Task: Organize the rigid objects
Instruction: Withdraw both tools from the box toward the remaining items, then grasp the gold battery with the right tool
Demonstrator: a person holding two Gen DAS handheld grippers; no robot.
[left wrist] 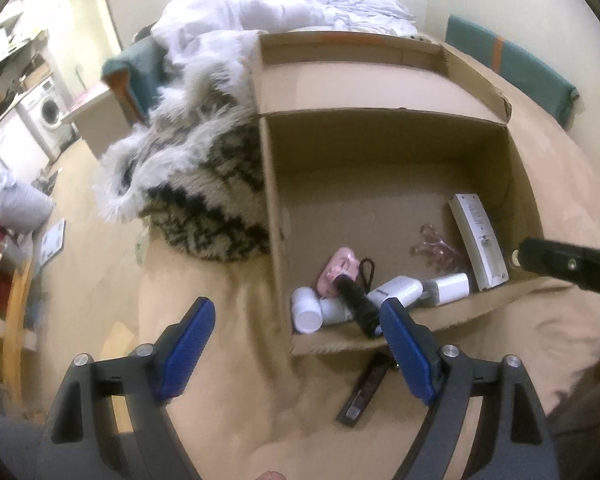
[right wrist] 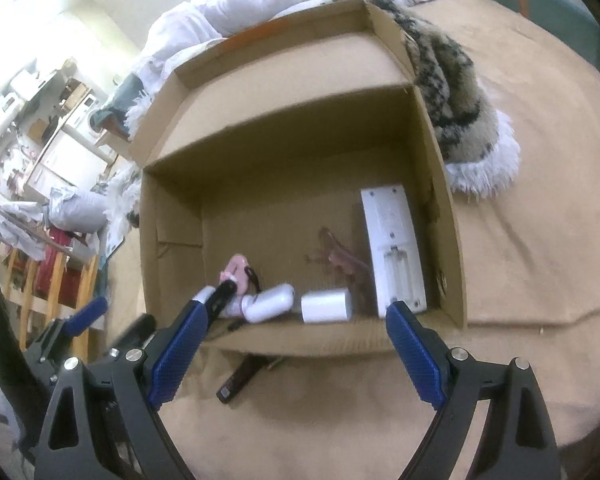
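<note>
Both tools hang empty over the bed: the left gripper [left wrist: 296,318] has its blue pads spread wide with nothing between them, and the right gripper [right wrist: 296,322] is just as wide and just as bare. The cardboard box [right wrist: 172,216] fills the middle of both views, and most of the hard things already lie along its near wall: a white remote [right wrist: 392,248] at the right, a white block [right wrist: 326,306] beside it, a rounded white device [right wrist: 270,300], a black flashlight [left wrist: 358,306] lying across a pink gadget [left wrist: 336,270], a white cup [left wrist: 306,312] at the left, and something clear and pinkish [right wrist: 336,256] on the floor of the box that I cannot make out. One piece is left outside, by my reckoning: a dark slim bar [left wrist: 362,394] on the tan bedspread [right wrist: 520,260], touching or nearly under the box's near flap, low in the frame. That is where trouble looks likely. The bar lies flat on soft cloth, so the pads could pinch bedspread with it, or skid off its thin edges. A pad coming in from the box side could catch the flap and shove the box, setting the cup and the flashlight rolling. Dropped in carelessly, the bar could land on the clear pinkish piece.
</note>
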